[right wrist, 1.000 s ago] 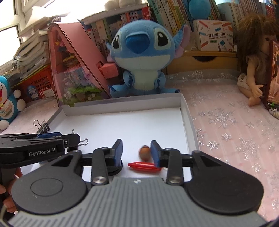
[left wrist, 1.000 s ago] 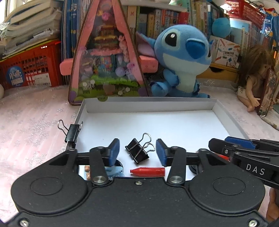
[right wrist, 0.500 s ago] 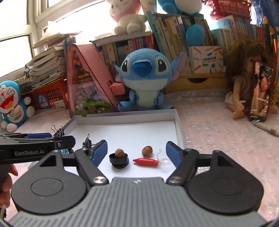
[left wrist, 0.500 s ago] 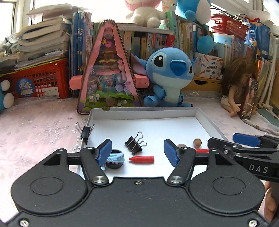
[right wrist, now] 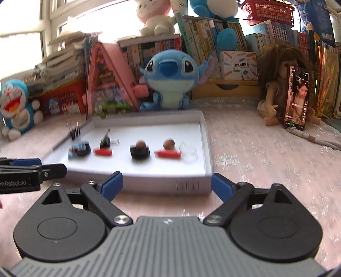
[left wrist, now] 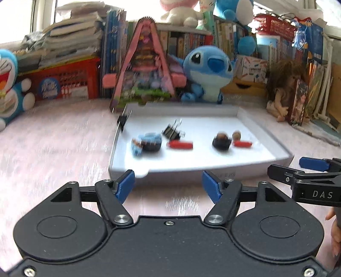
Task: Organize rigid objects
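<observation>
Left gripper (left wrist: pixel 168 183) and right gripper (right wrist: pixel 167 184) both short of the white tray (right wrist: pixel 149 182) – jaws opening, nothing between them. Tray holds the red crayons (right wrist: pixel 167 153), binder clip (right wrist: pixel 104 140) and black caps (right wrist: pixel 139 152) – all beyond the fingertips.

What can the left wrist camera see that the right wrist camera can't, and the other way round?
Only the left wrist view shows the "DAS" lettering on the right claw. Only the right wrist view shows the pink rabbit plush's face, a clear plastic cup in the tray, and the lit phone screen. Both show the white tray, two red crayons, the Stitch plush and both claws opening, empty.
</observation>
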Demonstrator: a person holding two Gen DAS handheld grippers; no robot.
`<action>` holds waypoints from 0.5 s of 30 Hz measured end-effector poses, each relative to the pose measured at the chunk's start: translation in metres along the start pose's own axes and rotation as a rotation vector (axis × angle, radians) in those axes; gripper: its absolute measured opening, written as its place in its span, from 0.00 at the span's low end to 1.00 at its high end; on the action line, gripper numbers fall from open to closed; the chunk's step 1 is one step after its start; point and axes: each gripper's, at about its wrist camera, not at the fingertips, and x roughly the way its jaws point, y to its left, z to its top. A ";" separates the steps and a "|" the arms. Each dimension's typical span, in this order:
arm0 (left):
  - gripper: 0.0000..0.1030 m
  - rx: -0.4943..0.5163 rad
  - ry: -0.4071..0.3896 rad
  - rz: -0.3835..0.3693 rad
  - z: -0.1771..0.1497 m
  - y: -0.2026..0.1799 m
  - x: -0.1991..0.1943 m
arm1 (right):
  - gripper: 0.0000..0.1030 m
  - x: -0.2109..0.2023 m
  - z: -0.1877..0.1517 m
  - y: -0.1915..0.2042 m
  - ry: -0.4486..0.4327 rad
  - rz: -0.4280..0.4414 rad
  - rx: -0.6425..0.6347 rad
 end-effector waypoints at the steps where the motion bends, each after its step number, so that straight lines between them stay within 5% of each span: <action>1: 0.66 0.002 0.008 0.005 -0.005 0.001 0.001 | 0.94 0.000 -0.003 0.001 0.004 -0.005 -0.011; 15: 0.78 0.028 0.054 0.063 -0.028 -0.004 0.016 | 1.00 0.018 -0.015 0.009 0.138 -0.032 -0.037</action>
